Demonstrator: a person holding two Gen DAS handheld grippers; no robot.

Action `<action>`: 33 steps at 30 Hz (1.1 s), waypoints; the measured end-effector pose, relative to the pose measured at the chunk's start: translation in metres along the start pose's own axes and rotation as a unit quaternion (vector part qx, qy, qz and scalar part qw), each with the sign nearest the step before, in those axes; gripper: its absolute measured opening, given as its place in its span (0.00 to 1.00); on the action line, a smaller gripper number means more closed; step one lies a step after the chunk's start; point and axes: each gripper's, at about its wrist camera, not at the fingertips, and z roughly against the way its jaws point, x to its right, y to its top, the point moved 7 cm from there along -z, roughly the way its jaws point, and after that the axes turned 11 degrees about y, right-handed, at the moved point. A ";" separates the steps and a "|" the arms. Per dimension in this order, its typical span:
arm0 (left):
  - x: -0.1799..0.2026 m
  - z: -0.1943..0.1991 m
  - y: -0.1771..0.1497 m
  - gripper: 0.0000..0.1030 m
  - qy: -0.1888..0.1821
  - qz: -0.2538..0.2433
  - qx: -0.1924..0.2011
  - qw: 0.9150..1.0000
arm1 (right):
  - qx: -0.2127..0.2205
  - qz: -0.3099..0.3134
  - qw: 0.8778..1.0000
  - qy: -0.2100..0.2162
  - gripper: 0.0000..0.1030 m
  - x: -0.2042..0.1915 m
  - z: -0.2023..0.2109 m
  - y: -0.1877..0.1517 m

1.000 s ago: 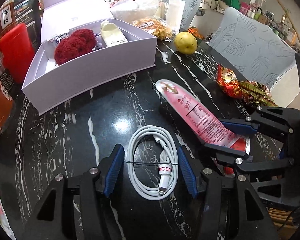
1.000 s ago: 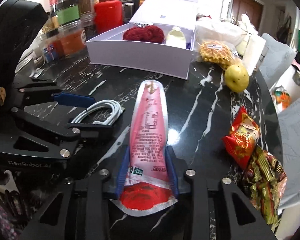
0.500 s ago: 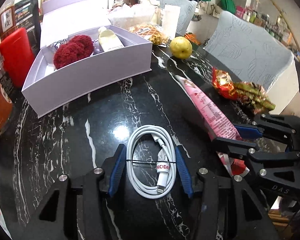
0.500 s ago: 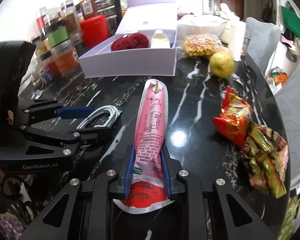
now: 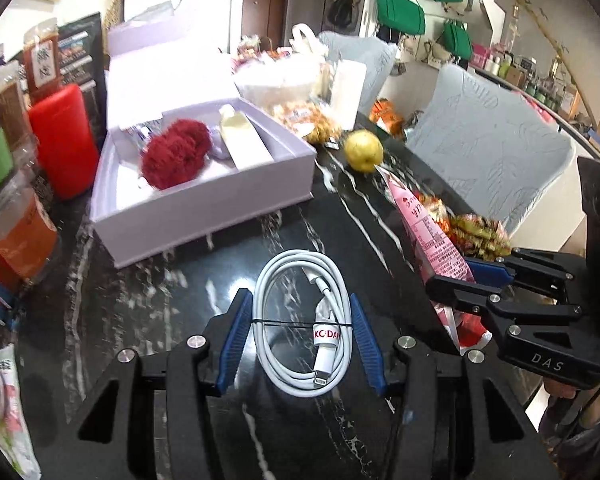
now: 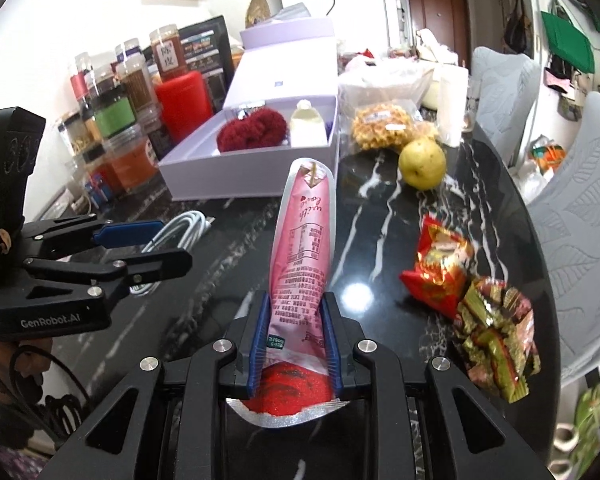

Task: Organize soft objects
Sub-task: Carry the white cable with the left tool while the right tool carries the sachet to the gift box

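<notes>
1. The right hand-held gripper [image 6: 294, 344] is closed on the lower end of a pink pouch [image 6: 303, 236], its blue pads pressing both edges. The pouch stands tilted up off the bench [image 6: 236, 240], pointing toward the lavender box [image 6: 260, 168], probably so it can be carried there.
2. The left hand-held gripper [image 5: 300, 344] brackets a coiled white cable [image 5: 300, 312]; the pads sit against the coil's sides. Whether the coil is lifted clear of the bench cannot be confirmed from this view.
3. The lavender box stands open just beyond, already holding a red fluffy item [image 5: 176, 152] and a cream packet [image 5: 242, 140] (the apparent collection point for soft objects).
4. Legible writing: the cable's band reads "KODAK" in part; the pouch shows "with love"; the gripper bodies read "GenRobot.AI" and "DAS".
5. A yellow pear [image 6: 422, 162] and red snack packets [image 6: 440, 268] lie on the bench, right of the pouch.
</notes>
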 end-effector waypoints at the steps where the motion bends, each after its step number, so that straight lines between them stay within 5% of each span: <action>1: -0.002 0.005 0.002 0.48 0.001 0.002 0.004 1.000 | 0.003 0.001 1.000 0.001 0.24 -0.002 0.001 0.002; 16: -0.049 0.064 0.059 0.48 0.027 0.027 0.091 0.995 | 0.053 0.040 0.998 0.019 0.24 -0.040 0.020 0.069; 33: -0.100 0.073 0.129 0.48 0.051 0.052 0.158 0.985 | 0.100 0.088 0.990 0.045 0.24 -0.062 0.008 0.159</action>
